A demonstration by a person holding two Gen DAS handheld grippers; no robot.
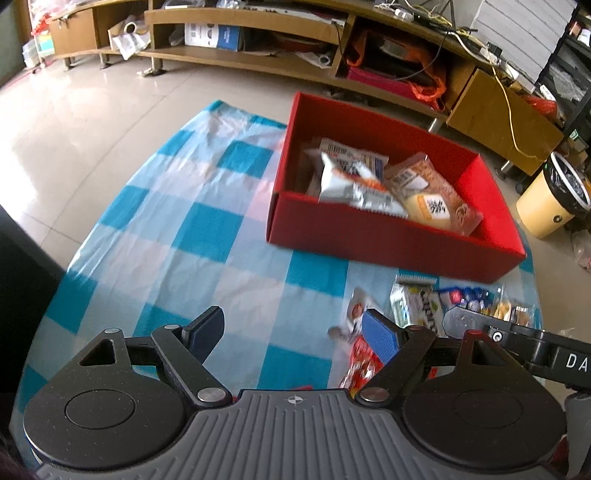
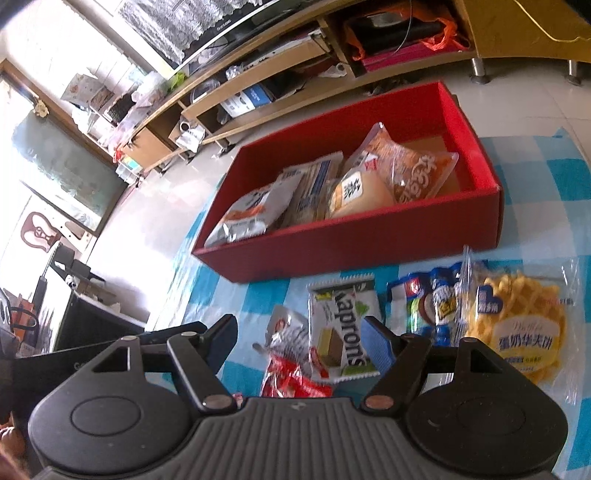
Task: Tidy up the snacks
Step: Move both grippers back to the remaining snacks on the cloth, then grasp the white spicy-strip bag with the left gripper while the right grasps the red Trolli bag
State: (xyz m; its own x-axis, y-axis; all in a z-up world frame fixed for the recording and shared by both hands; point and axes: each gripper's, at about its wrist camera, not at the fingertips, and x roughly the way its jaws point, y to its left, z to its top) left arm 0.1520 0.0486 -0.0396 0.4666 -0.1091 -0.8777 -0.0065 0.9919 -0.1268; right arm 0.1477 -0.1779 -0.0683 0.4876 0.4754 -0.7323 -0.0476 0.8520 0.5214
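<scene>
The box (image 2: 351, 254) looks like matt red card, its floor plain brown. The cloth (image 1: 192, 236) is thin, slightly creased and faintly shiny, checked blue and white. The packets (image 2: 513, 328) are glossy plastic film, some clear, and one in the box (image 1: 354, 188) is silvery foil. The floor (image 1: 74, 122) is polished, reflective tile. The shelf unit (image 1: 258, 22) looks like smooth wood veneer on metal legs. The gripper bodies (image 2: 295, 424) are matt black plastic with ribbed grey covers and textured blue pads (image 2: 376, 343).

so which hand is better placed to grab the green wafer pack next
Right. The green wafer pack lies just ahead of the right gripper, between its open fingers. From the left gripper it sits off to the side.
</scene>
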